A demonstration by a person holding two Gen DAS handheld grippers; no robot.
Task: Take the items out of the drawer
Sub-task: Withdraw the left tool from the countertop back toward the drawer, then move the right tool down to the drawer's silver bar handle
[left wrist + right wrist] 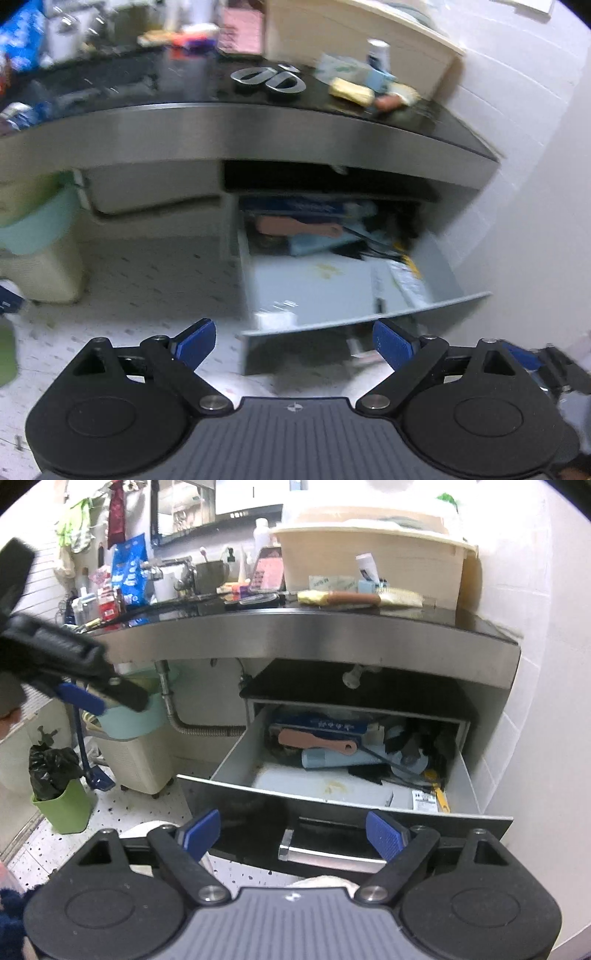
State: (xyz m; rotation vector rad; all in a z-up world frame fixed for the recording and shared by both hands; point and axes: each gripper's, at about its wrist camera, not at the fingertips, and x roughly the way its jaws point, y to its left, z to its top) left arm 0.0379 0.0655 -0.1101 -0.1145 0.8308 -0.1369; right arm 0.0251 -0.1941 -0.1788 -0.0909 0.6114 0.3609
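Both the left tongs (294,345) and the right tongs (293,834) gape apart, holding nothing. The pink brush (317,743) lies above centre in the right view, deep in the open drawer (467,782), its long axis across the frame; the right tongs look nearer.

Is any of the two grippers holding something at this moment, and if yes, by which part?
Nothing is held. The left gripper and the right gripper are both open and empty, in front of the open drawer.

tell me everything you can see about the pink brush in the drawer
The pink brush looks like matte plastic, with a broad head at the left and a handle ending in a round hole at the right. It lies flat near the back of the open drawer, resting on a pale blue item, a dark blue box behind it. Nothing grips it.
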